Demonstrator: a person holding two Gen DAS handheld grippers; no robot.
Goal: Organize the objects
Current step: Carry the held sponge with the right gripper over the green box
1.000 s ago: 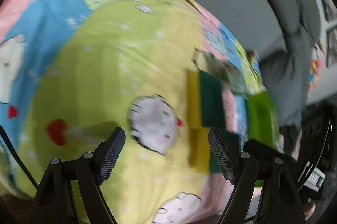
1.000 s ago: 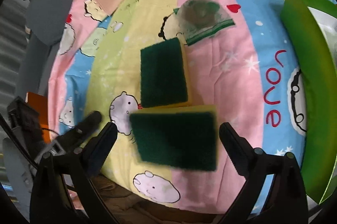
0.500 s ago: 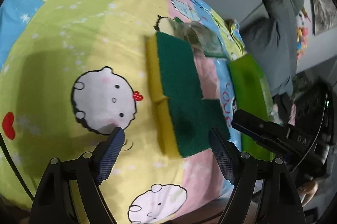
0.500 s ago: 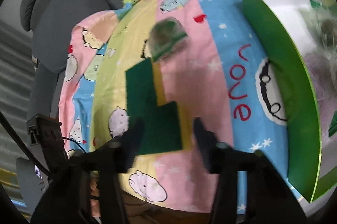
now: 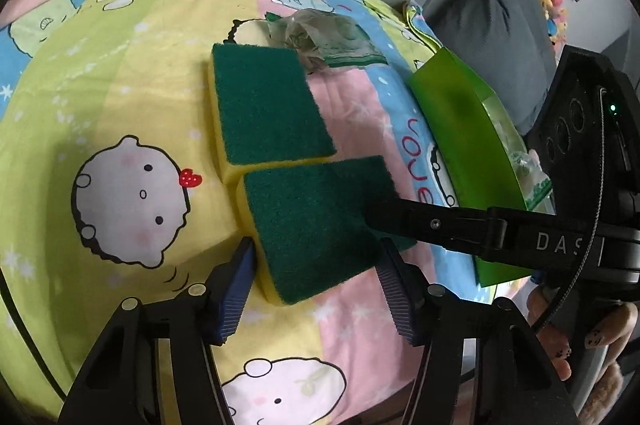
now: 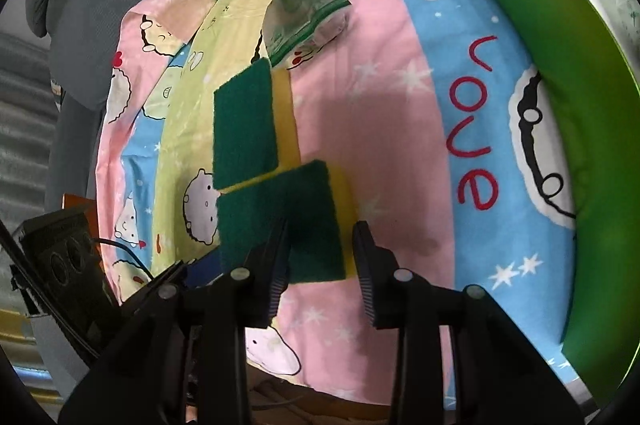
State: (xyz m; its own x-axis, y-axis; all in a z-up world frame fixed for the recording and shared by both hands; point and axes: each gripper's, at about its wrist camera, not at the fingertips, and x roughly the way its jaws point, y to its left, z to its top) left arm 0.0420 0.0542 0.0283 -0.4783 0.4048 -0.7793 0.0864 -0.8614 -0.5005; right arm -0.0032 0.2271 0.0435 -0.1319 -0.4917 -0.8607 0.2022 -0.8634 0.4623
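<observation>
Item: near yellow sponge with dark green scouring face (image 5: 316,225), lying on the cartoon-print bedsheet (image 5: 120,65), touching a second such sponge (image 5: 268,109). Left gripper (image 5: 314,279) jaws stood open astride it; right gripper (image 6: 320,265) jaws open, partly over its edge. Step judged: grasping; next, closing the jaws and carrying it toward the green box (image 6: 560,105).

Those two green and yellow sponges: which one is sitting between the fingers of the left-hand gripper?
The near sponge, closest to the camera, lies between the open left gripper fingers. The far sponge lies beyond it, beside the clear plastic bag.
</observation>
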